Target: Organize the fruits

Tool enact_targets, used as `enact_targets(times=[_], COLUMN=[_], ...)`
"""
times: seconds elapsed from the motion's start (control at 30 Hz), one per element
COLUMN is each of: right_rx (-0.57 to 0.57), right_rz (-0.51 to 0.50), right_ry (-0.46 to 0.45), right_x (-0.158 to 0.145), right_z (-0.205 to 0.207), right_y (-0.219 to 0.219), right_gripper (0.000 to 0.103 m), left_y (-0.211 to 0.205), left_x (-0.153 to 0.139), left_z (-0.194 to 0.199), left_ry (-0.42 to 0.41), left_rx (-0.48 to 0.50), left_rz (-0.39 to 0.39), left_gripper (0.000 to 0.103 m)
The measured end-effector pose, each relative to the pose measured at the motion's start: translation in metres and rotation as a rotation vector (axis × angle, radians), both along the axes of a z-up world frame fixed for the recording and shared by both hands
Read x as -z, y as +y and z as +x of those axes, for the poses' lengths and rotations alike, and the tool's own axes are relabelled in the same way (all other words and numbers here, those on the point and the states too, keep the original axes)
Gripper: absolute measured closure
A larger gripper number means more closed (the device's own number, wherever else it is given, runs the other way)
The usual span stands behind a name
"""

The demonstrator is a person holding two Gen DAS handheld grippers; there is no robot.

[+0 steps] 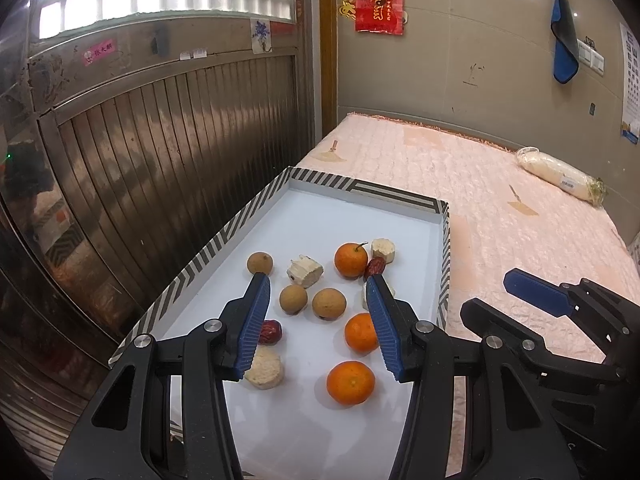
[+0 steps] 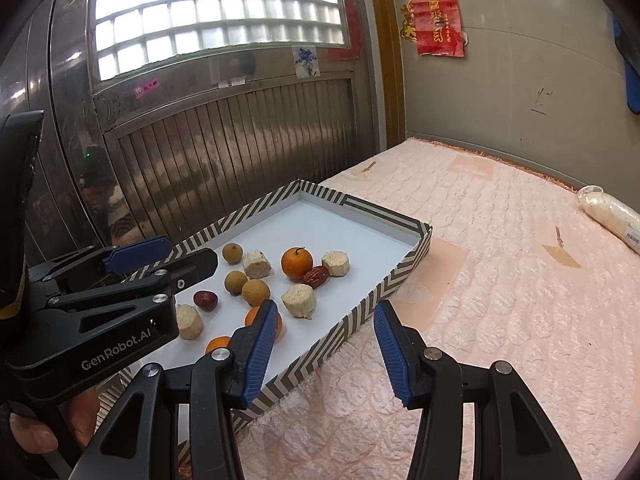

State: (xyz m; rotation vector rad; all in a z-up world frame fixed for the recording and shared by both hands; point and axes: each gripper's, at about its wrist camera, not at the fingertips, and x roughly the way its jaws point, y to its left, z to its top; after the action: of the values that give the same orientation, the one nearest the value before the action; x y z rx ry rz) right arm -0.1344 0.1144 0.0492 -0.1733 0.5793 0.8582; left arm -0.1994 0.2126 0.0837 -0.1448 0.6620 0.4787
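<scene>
A shallow white tray with a striped rim (image 1: pixel 224 236) (image 2: pixel 400 276) lies on a pink quilted mat. In it are three oranges (image 1: pixel 351 382) (image 2: pixel 296 264), three brown longans (image 1: pixel 329 303) (image 2: pixel 255 291), two red dates (image 1: pixel 271 332) (image 2: pixel 205 300) and several pale cut chunks (image 1: pixel 305 271) (image 2: pixel 299 300). My left gripper (image 1: pixel 318 284) is open and empty, hovering over the tray's middle above the longans. My right gripper (image 2: pixel 326 312) is open and empty over the tray's right rim; it also shows in the left wrist view (image 1: pixel 536 296).
The pink mat (image 1: pixel 500 216) stretches right of the tray. A wrapped white roll (image 1: pixel 560 174) lies at its far right by the wall. A metal door (image 1: pixel 160 140) stands close on the tray's left side.
</scene>
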Motion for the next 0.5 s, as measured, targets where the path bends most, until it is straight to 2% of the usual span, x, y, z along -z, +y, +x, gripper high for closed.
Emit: enact_targets(times=[0.5], right_rx=[0.000], right_rz=[-0.005], right_ry=[0.009], right_x=[0.0039], right_z=[0.0011], right_y=[0.0025], right_gripper=[0.055], left_y=[0.0031], left_x=[0.0035], left_z=[0.0026], left_ry=[0.007], left_rx=[0.009], left_rz=[-0.024], left_gripper=[0.053])
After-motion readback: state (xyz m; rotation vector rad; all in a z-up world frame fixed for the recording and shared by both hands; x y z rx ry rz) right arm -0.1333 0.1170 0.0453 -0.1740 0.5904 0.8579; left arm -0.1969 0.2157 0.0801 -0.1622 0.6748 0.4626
